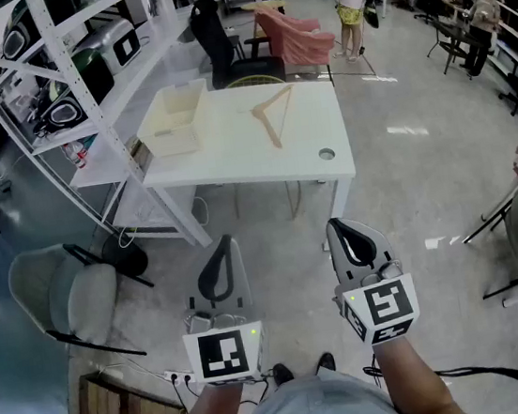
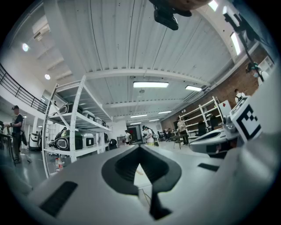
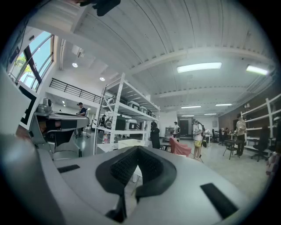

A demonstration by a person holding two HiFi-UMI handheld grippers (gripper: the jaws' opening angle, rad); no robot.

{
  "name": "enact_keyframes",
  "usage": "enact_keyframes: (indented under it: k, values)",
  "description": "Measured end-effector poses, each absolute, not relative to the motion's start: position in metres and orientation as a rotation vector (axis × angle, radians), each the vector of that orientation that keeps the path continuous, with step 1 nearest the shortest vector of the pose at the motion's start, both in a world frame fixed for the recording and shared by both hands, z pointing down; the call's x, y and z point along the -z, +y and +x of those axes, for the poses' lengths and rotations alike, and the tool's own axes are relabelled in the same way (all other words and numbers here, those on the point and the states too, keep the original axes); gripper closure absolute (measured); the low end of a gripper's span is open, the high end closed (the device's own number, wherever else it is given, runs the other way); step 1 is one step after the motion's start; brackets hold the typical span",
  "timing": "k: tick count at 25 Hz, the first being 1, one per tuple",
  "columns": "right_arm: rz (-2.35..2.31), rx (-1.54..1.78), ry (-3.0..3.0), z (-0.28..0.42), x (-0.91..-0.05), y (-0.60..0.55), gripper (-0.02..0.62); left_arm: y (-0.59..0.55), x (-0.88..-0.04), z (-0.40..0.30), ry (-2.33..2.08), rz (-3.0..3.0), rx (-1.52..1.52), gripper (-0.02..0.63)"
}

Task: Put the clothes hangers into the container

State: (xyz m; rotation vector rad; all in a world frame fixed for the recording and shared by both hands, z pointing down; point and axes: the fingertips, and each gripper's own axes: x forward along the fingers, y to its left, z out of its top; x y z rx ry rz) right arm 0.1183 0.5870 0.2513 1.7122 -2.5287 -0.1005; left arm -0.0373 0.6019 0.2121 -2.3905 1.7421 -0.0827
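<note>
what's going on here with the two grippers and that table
A person stands a little way back from the white table, holding the left gripper and the right gripper level in front of them. Both have their jaws together with nothing between them. A wooden clothes hanger lies on the table, beside and outside the open box container at the table's left end. The hanger is untouched, so no loading has begun.

One light brown wooden clothes hanger [image 1: 272, 114] shaped like a triangle, lying flat near the middle of the white table [image 1: 309, 152], one pale cream open box container [image 1: 174, 116] at the table's left side, hanger outside it, well apart
</note>
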Motion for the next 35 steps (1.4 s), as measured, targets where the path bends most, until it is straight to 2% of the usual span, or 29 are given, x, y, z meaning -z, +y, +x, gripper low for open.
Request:
enact_keyframes:
  k: [18,27,35]
  values:
    - [1.713,0.021,-2.568,0.180,-0.263,0.590,0.584,0.606,-0.217,0.032,1.709,-2.389,0.112,0.594]
    - [1.629,-0.083,-2.581,0.176,-0.294,0.563,0.584,0.582,-0.243,0.036,1.758,-2.419,0.188,0.594]
    - [1.630,-0.107,-2.555,0.149,-0.304,0.477,0.584,0.494,-0.259,0.011,1.757,-2.460,0.188,0.595]
